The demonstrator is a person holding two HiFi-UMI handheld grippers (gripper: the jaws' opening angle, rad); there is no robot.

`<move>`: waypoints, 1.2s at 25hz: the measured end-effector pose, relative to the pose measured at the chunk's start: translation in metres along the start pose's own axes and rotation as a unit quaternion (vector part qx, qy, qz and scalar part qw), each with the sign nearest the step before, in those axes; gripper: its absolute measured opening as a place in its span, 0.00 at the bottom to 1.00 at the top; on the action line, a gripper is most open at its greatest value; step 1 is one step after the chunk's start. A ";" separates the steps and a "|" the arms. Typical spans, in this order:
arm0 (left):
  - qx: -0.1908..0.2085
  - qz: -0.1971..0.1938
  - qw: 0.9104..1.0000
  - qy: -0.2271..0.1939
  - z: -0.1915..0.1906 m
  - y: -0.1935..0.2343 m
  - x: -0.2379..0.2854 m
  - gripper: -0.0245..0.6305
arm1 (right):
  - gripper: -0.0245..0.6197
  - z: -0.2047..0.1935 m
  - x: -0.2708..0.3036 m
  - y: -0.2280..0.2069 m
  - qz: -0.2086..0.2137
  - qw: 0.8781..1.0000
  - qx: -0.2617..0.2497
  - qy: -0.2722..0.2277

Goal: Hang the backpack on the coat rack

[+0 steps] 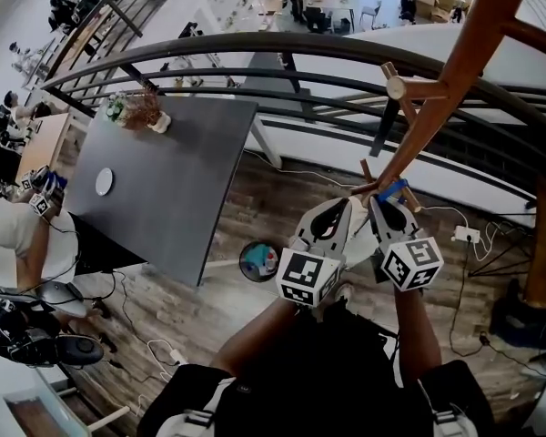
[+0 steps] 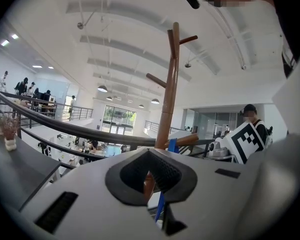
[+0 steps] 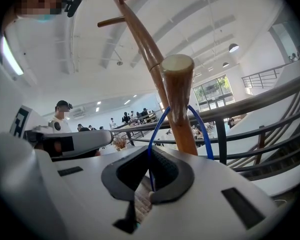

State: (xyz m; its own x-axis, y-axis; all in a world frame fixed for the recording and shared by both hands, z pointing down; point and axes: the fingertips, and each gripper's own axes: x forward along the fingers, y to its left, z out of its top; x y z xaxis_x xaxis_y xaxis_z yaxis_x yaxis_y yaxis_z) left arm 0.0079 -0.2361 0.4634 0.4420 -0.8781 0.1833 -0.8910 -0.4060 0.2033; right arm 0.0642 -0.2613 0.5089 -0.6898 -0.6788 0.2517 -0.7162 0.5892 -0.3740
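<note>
Left tongs [image 2: 151, 176] and right tongs [image 3: 149, 176] clamp thin blue backpack loop [image 3: 153, 134], held round round-tipped wooden rack peg [image 3: 179, 99] to seat it for hanging.

Coat rack [image 1: 464, 53] is cut off at the top edge.

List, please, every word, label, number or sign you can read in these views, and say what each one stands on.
None: no view shows a readable word or number.
Left marker cube: black-and-white square pattern, not text.
Right marker cube: the same kind of pattern, not text.
Distant desks: too small to show any print.
</note>
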 end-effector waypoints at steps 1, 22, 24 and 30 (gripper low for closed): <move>0.000 0.000 1.000 0.000 0.000 0.001 0.000 0.05 | 0.06 -0.001 0.001 0.000 0.000 1.000 0.001 0.000; -0.012 0.001 1.000 0.006 -0.008 0.006 -0.001 0.05 | 0.06 -0.010 0.009 -0.010 -0.008 1.000 0.011 0.012; -0.013 0.001 1.000 0.007 -0.009 0.005 -0.001 0.05 | 0.06 -0.010 0.009 -0.011 -0.010 1.000 0.011 0.011; -0.017 0.001 1.000 0.007 -0.013 0.008 0.001 0.05 | 0.06 -0.013 0.011 -0.018 -0.020 1.000 0.003 0.015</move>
State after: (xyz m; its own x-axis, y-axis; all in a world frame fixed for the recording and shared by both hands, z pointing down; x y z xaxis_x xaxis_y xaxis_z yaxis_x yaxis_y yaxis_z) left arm 0.0030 -0.2372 0.4777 0.4424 -0.8748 0.1973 -0.8876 -0.3956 0.2360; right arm 0.0681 -0.2740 0.5305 -0.6633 -0.6885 0.2932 -0.7430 0.5593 -0.3676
